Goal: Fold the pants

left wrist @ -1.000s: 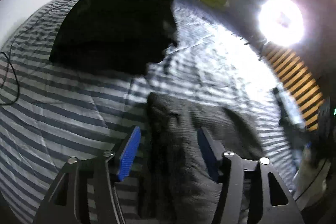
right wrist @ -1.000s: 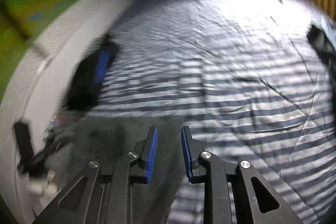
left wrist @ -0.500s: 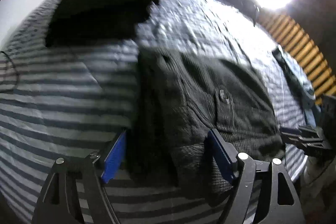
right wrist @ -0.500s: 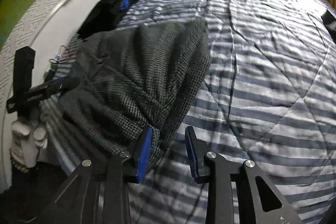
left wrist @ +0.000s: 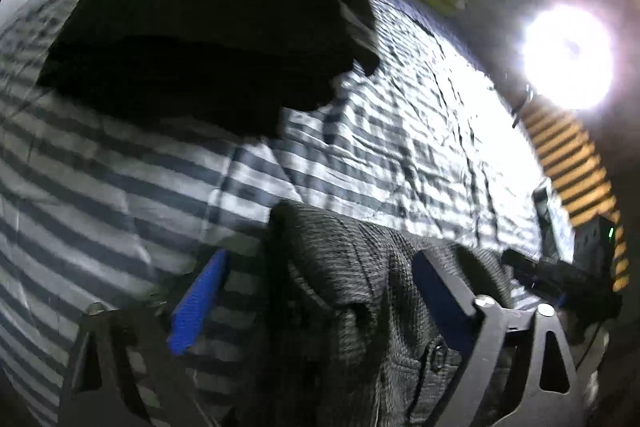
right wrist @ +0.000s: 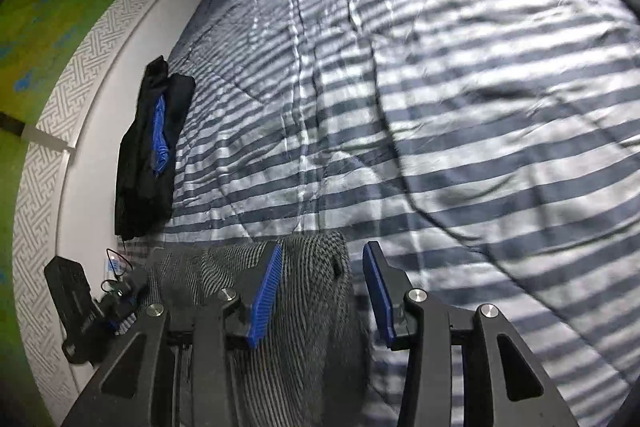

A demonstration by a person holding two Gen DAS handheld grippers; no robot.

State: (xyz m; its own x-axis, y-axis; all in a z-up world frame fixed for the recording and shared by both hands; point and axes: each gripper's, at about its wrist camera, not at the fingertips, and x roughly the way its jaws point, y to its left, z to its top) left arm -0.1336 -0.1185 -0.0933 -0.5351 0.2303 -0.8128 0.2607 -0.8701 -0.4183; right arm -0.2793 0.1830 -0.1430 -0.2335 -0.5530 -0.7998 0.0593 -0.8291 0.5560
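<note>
Left wrist view: nubby grey woven pants [left wrist: 360,291] bunched between both grippers' spread, released blue-padded jaws, on rumpled striped quilt [left wrist: 400,147]

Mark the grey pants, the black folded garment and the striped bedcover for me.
grey pants [left wrist: 360,291]: left wrist view, on the bunched fabric between the fingers.
black folded garment [left wrist: 200,39]: left wrist view, middle of the top layer.
striped bedcover [right wrist: 500,155]: right wrist view, bare striped area right of centre.

Grey checked pants [left wrist: 360,291] lie bunched and rumpled on the striped bedspread [right wrist: 480,147], a button showing, at its near edge, creased into folds.
</note>
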